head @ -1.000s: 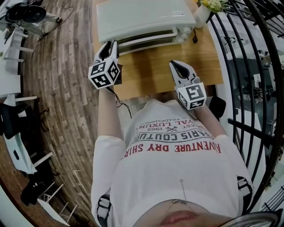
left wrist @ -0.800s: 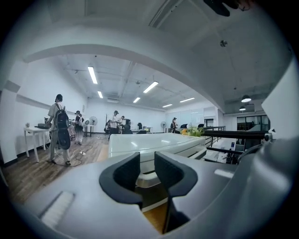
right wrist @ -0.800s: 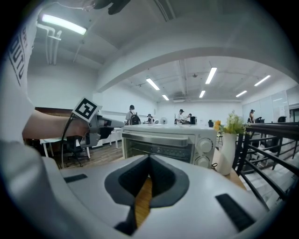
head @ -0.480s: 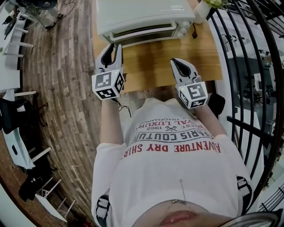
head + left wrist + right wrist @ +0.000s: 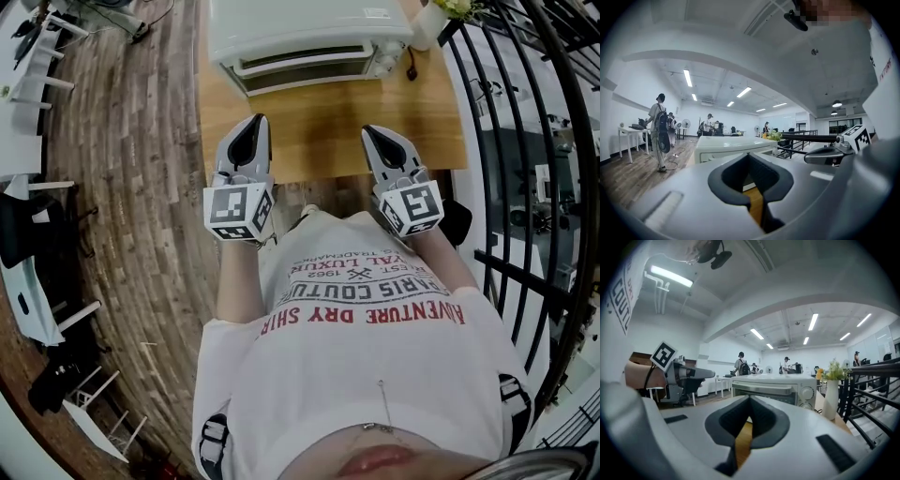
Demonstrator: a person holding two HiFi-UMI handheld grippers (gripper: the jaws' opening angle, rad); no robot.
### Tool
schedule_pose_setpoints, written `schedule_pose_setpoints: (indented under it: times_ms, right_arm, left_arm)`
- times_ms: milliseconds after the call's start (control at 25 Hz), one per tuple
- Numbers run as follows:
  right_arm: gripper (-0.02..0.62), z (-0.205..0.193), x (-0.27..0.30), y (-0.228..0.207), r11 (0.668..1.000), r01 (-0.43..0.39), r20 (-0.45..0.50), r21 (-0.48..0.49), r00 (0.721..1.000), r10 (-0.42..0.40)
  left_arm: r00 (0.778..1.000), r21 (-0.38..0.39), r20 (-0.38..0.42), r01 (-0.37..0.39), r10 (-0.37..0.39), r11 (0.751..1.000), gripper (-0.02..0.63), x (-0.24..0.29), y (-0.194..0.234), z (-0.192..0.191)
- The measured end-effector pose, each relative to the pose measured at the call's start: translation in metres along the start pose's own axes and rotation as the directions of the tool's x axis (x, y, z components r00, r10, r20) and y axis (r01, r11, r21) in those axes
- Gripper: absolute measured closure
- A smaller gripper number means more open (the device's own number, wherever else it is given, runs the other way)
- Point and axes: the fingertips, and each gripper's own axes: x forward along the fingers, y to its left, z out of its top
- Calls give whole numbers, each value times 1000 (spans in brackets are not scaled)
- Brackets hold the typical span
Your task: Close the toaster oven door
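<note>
Pulled back, left tongs (image 5: 253,122) just closed, empty.

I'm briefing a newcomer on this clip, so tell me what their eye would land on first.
The boxy white toaster oven, door shut, sits at the far edge of the light wooden table. Nearer the person, the grey left gripper and grey right gripper hover side by side over the table, each carrying a black-and-white marker cube; both are shut and empty, the left's jaws having just closed.
</note>
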Motion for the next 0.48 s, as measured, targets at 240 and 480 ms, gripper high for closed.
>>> schedule_pose_setpoints:
  times_ms: [240,480]
  right_arm:
    - [607,5,-4,8,999,-38,21,-17,999,38]
    - [607,6,-9,23,992,-96,6,-83,995,97]
  left_arm:
    - [1000,-7,1,16,-16,1000,594,-17,-14,-3]
    - [1000,-35,13,-4,5,999,594,-40,-20,3]
